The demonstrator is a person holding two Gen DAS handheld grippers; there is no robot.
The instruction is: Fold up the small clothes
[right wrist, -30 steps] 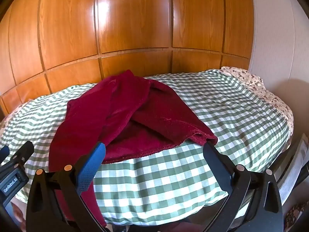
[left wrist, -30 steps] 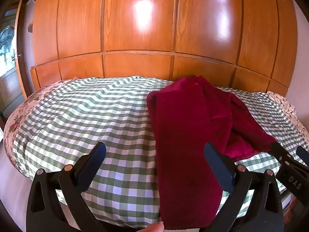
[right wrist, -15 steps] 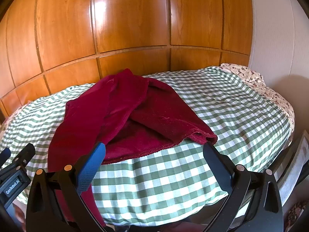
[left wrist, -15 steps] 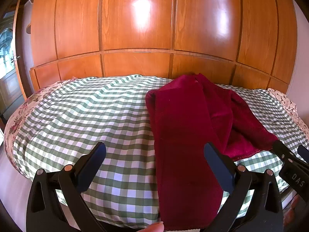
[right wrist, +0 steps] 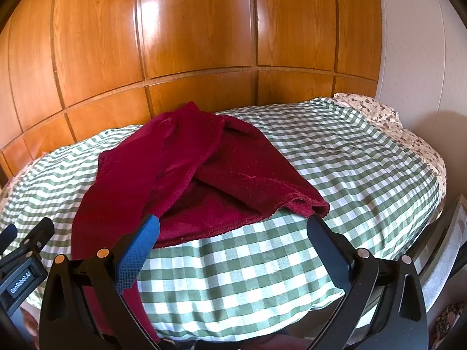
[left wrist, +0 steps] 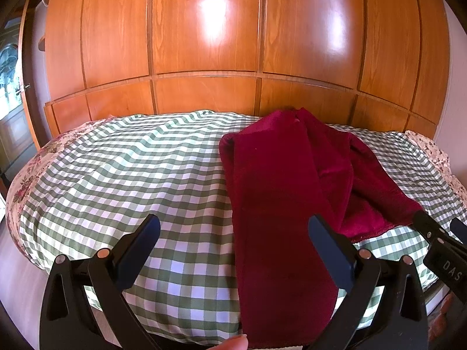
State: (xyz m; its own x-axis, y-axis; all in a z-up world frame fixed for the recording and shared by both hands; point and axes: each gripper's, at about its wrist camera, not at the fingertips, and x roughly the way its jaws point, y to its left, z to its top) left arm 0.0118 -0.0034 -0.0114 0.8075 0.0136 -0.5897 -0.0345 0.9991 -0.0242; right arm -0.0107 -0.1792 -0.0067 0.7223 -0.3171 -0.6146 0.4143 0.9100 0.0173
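Note:
A dark red velvet garment (left wrist: 280,204) lies crumpled on the green-checked bed (left wrist: 131,175). One long part hangs over the near edge. It also shows in the right wrist view (right wrist: 186,180), bunched with a hem corner toward the right. My left gripper (left wrist: 233,233) is open and empty above the bed's near edge, with the long red part between its fingers' line of sight. My right gripper (right wrist: 230,230) is open and empty just before the garment's near hem. Each gripper shows at the edge of the other's view.
A glossy wooden panelled wardrobe (left wrist: 233,43) stands behind the bed. A floral sheet (right wrist: 388,122) shows at the bed's ends. A white wall (right wrist: 414,43) is at the right. A doorway (left wrist: 11,87) is at the far left.
Both grippers have shifted slightly; the bed and garment sit a little lower and closer in both views. The garment has not moved.

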